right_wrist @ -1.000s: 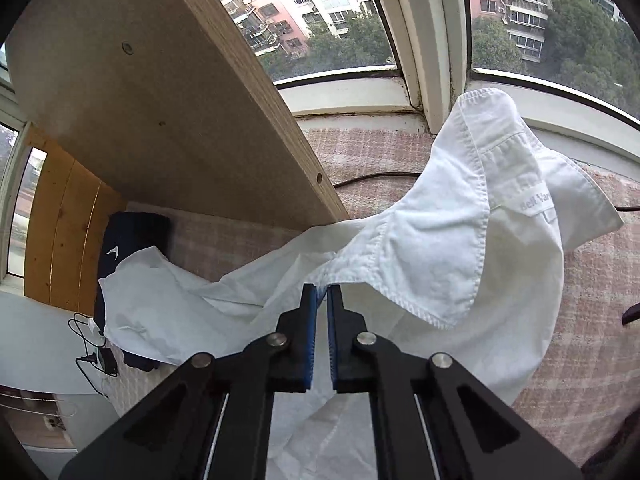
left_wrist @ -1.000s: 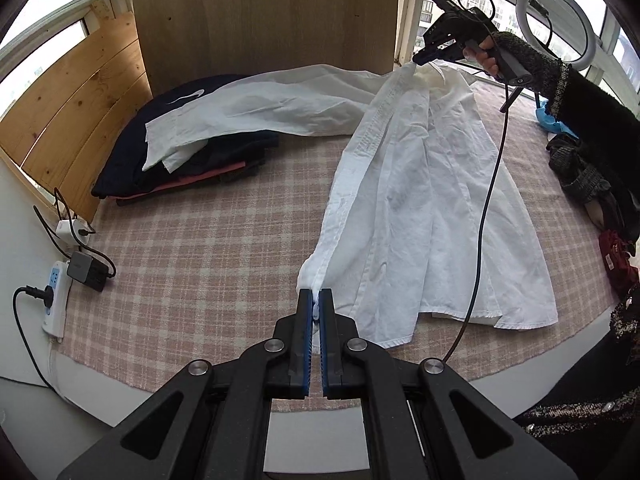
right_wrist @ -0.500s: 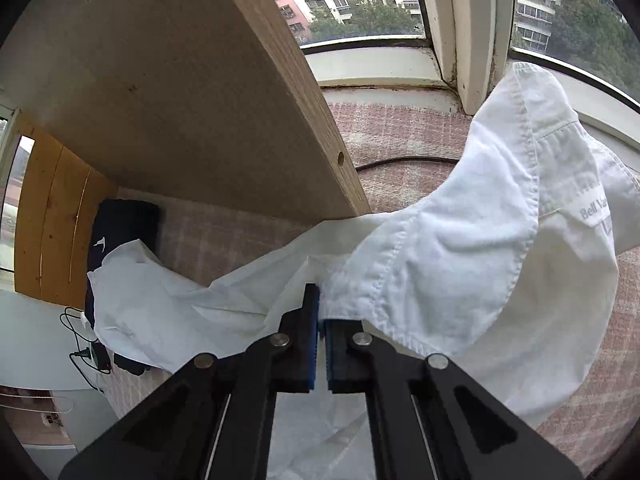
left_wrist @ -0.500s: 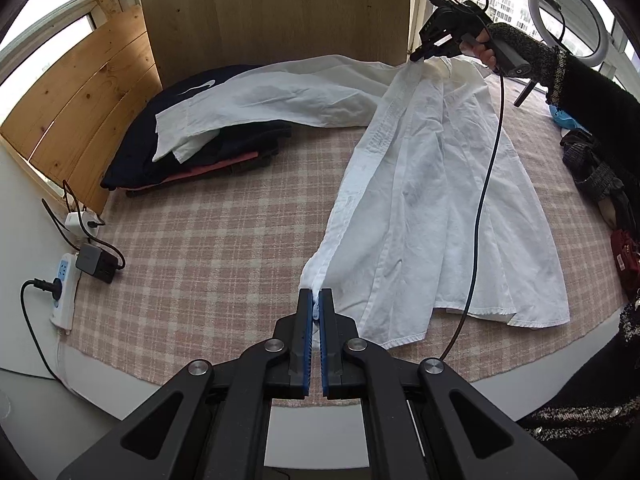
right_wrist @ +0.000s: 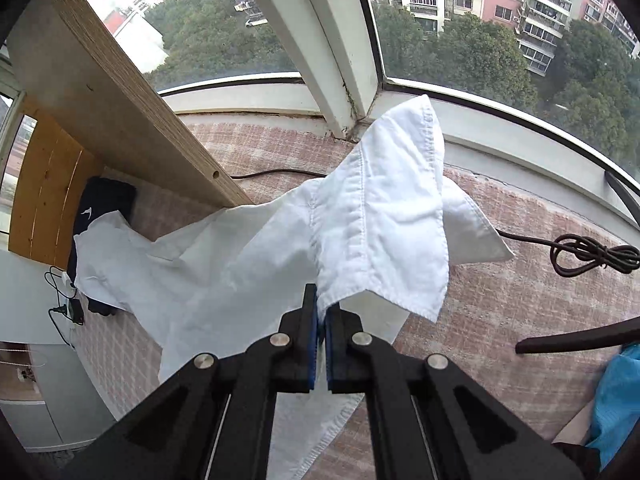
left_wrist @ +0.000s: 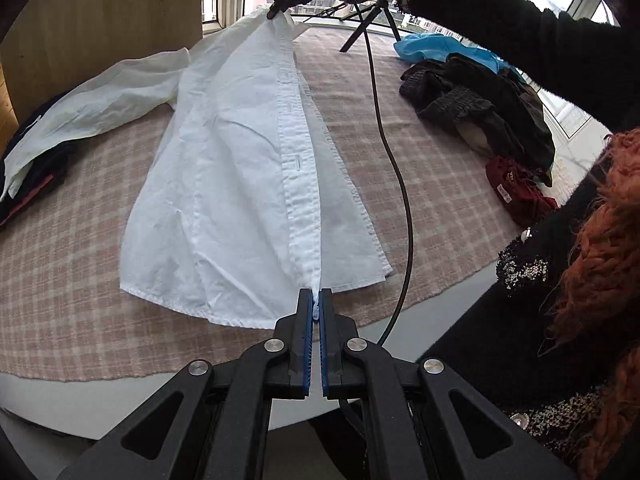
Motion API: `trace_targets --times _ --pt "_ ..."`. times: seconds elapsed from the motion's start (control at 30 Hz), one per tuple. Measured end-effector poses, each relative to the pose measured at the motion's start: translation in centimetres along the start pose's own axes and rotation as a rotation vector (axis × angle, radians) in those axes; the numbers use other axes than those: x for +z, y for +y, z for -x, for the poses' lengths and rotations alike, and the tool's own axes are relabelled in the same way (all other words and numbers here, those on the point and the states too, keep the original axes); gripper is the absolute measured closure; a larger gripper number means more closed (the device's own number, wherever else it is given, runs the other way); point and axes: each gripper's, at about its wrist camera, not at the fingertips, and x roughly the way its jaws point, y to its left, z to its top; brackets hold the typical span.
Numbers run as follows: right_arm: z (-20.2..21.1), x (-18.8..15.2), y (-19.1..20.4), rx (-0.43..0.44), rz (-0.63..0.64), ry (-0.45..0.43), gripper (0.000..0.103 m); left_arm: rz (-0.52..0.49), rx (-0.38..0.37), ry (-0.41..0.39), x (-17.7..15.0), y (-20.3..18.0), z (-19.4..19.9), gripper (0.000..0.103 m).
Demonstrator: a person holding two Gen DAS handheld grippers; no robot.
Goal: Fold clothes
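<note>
A white button shirt (left_wrist: 224, 184) lies spread on the pink checked tablecloth (left_wrist: 68, 280), its placket stretched taut between both grippers. My left gripper (left_wrist: 316, 300) is shut on the hem end of the placket at the near table edge. At the far end my right gripper (left_wrist: 276, 10), held by a hand in a dark sleeve, pinches the collar end. In the right wrist view the right gripper (right_wrist: 321, 312) is shut on the shirt (right_wrist: 376, 220) just below the collar, which flops upward. One sleeve (left_wrist: 100, 100) trails left over a dark clothes stack.
A stack of dark folded clothes (left_wrist: 24, 168) sits at the left by a wooden board (left_wrist: 100, 12). A heap of dark, red and blue garments (left_wrist: 480, 100) lies at the right. A black cable (left_wrist: 396, 168) hangs across the table. Windows (right_wrist: 440, 20) ring the far side.
My left gripper swung right along the table edge, carrying the hem, so the placket now runs straight and the front panel lies folded over. The right gripper shifted too, its jaws closing tighter below the collar.
</note>
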Motion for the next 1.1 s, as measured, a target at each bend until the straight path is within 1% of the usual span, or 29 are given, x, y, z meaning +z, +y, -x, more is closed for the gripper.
trace_targets --times 0.1,0.17,0.23,0.37,0.5,0.7,0.73,0.83,0.9,0.97,1.03,1.1 --pt "-2.0 -0.7 -0.3 -0.021 0.02 0.022 0.1 0.036 -0.04 0.042 -0.2 -1.5 -3.8 0.101" --pt "-3.0 -0.8 -0.3 -0.056 0.044 0.028 0.1 0.062 -0.074 0.048 0.0 -2.1 -5.1 0.101" --pt "-3.5 -0.5 -0.5 -0.064 0.043 0.026 0.1 0.064 -0.099 0.049 0.1 -2.9 -5.9 0.101" --pt "-3.4 0.3 -0.6 -0.058 0.033 -0.005 0.1 0.08 -0.12 0.029 0.9 -3.7 -6.1 0.101" --pt "-3.1 1.1 0.1 -0.043 0.029 -0.044 0.1 0.058 -0.132 0.021 2.0 -4.4 -6.8 0.101" --pt "-3.5 1.6 0.9 -0.084 0.053 -0.059 0.1 0.026 -0.133 0.068 2.0 -4.7 -9.2 0.101" --pt "-3.7 1.6 0.9 -0.099 0.056 -0.061 0.1 0.025 -0.138 0.073 2.0 -4.6 -9.4 0.101" --pt "-4.4 1.6 0.4 -0.107 0.048 -0.053 0.1 0.024 -0.162 0.094 2.0 -4.3 -10.1 0.099" --pt "-4.9 1.5 -0.1 -0.113 0.04 -0.043 0.1 0.026 -0.174 0.103 2.0 -4.3 -10.0 0.096" --pt "-5.5 1.4 0.0 -0.155 0.059 -0.019 0.098 0.028 -0.185 0.09 1.8 -4.1 -8.8 0.087" --pt "-5.5 1.0 0.4 -0.214 0.09 -0.005 0.092 0.039 -0.183 0.068 1.4 -3.6 -6.8 0.083" --pt "-4.5 0.3 0.9 -0.254 0.117 -0.012 0.085 0.07 -0.16 0.044 0.5 -1.9 -4.4 0.079"
